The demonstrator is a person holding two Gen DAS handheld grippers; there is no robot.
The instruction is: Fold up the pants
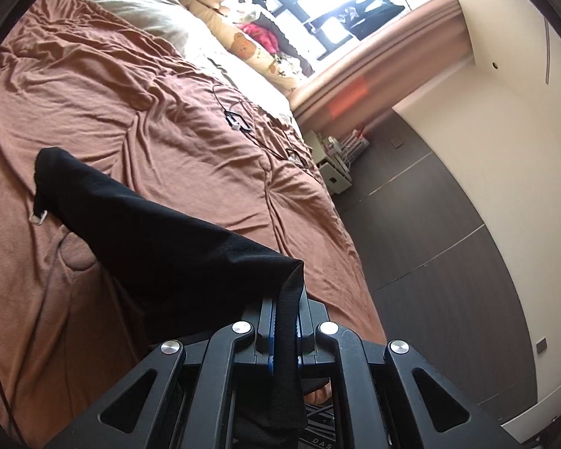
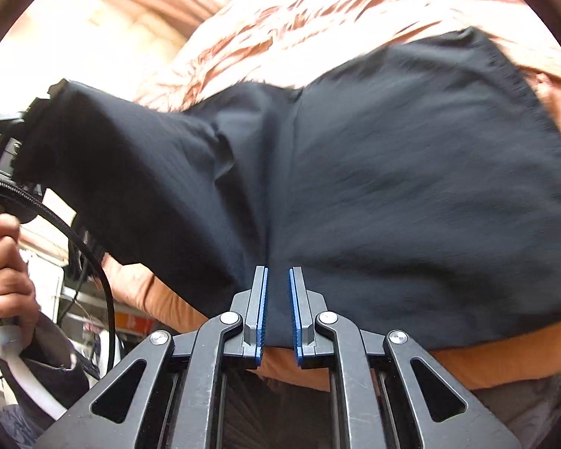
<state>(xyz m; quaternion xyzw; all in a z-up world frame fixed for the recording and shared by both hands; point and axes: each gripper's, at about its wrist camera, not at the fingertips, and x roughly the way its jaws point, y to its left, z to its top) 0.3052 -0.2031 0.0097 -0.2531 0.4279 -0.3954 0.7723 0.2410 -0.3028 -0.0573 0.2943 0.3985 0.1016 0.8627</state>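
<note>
Up close in the left wrist view, the left gripper (image 1: 285, 312) is clamped on a fold of the black pants (image 1: 149, 239), the cloth running between its blue pads and hanging down past them. From there the pants stretch away to the far left, lifted above the rust-brown bedspread (image 1: 138, 112). A pillow (image 1: 138, 11) lies at the far end of the bed, and a black cable (image 1: 239, 119) rests on the spread to the right.

Over in the right wrist view, the right gripper (image 2: 278, 299) pinches the near edge of the pants (image 2: 392, 194), the fabric drawn tight between its fingers and spreading wide over the bedspread (image 2: 505, 363). At far left the person's hand (image 2: 3, 273) grips the other tool's handle, where the pants' far corner is held up.
</note>
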